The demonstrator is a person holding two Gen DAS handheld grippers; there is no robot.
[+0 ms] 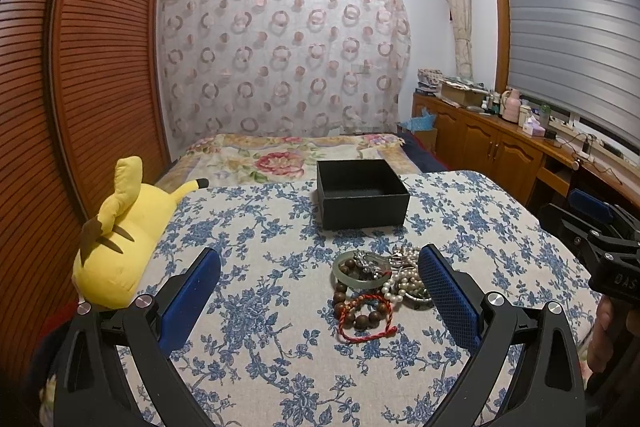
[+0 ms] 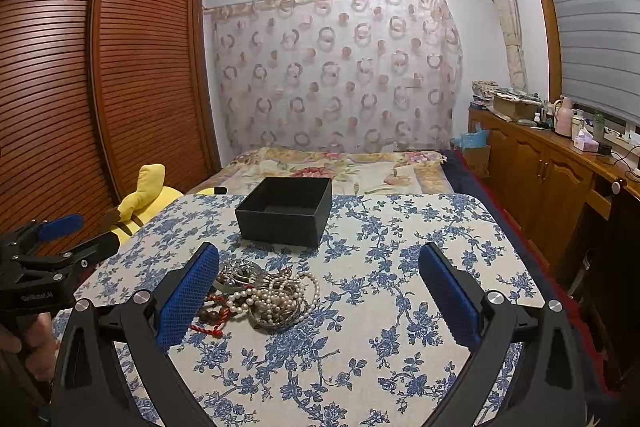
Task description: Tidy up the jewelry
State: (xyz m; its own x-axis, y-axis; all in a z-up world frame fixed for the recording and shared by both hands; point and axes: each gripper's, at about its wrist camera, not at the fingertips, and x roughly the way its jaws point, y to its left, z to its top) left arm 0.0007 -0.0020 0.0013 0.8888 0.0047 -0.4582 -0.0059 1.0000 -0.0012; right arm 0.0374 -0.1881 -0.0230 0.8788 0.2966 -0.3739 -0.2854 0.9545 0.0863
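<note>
— Both hand-held grippers hang above the table, yes? How do they stand?

— Left hand-held gripper is spread wide with nothing between its blue pads; the near edge of the table fills the gap. Right hand-held gripper is likewise released, jaws far apart, empty.

— Where is the jewelry?

— It lies in one tangled pile on the blue-flowered cloth, near the middle of the table. In the left wrist view it sits toward the right finger, partly behind it. In the right wrist view the same pile sits just beside the left finger.

— What is in it?

— A pale green bangle, a brown wooden bead bracelet, a red cord looping at the near side, strands of white pearls, and silvery metal pieces that I cannot sort out. All touch or overlap.

— And the box?

— A black box, lid off, stands farther back on the table, beyond the pile and apart from it. Its inside looks dark; I see nothing in it.

— Anything else around?

— A yellow plush toy lies off the left edge of the table. Beyond the table is a bed with a floral cover, a wooden wardrobe on the left, a low wooden cabinet on the right.
</note>
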